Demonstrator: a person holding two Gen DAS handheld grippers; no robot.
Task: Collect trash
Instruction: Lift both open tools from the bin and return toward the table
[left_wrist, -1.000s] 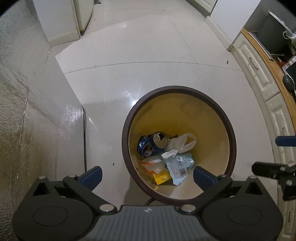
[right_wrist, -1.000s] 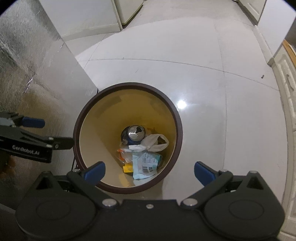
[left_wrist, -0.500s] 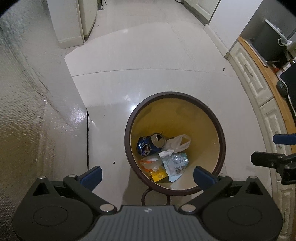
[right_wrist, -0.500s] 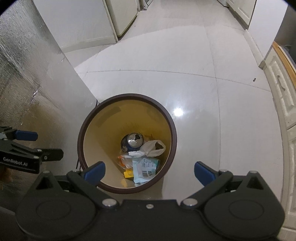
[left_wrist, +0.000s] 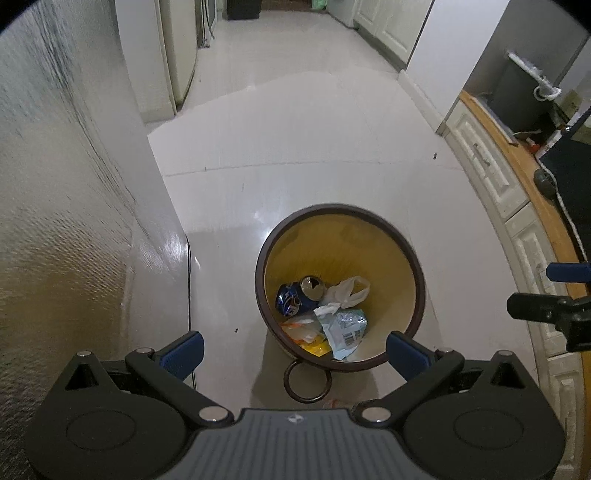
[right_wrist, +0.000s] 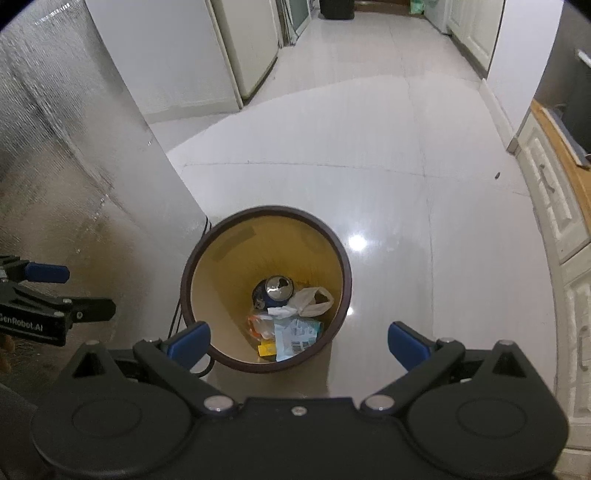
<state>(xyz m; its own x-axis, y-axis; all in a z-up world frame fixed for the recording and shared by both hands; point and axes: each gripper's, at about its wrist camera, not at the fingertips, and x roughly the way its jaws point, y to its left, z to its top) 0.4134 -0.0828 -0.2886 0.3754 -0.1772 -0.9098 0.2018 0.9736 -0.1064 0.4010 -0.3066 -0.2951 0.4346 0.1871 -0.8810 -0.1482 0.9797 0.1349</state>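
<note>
A round bin with a dark brown rim (left_wrist: 334, 209) (right_wrist: 266, 211) and yellow inside stands on the pale tiled floor. In its bottom lie a blue can (left_wrist: 295, 297) (right_wrist: 271, 290), a white plastic bag (left_wrist: 347, 291) (right_wrist: 312, 301), a pale blue wrapper (left_wrist: 345, 326) (right_wrist: 295, 332) and orange and yellow scraps (left_wrist: 306, 334). My left gripper (left_wrist: 293, 349) hangs open high above the bin's near edge, nothing between its blue pads. My right gripper (right_wrist: 299, 341) is open and empty too, above the bin's near right rim. Each gripper shows at the other view's side edge.
A tall silvery textured panel (left_wrist: 55, 206) (right_wrist: 62, 155) rises close on the left of the bin. White drawers under a wooden counter (left_wrist: 517, 177) (right_wrist: 554, 192) run along the right. A dark ring handle (left_wrist: 306, 382) hangs at the bin's near side. The floor stretches ahead into a hallway.
Both grippers have risen away from the bin, which now looks smaller and lower in both views, and more of the hallway shows. Both stay open.
</note>
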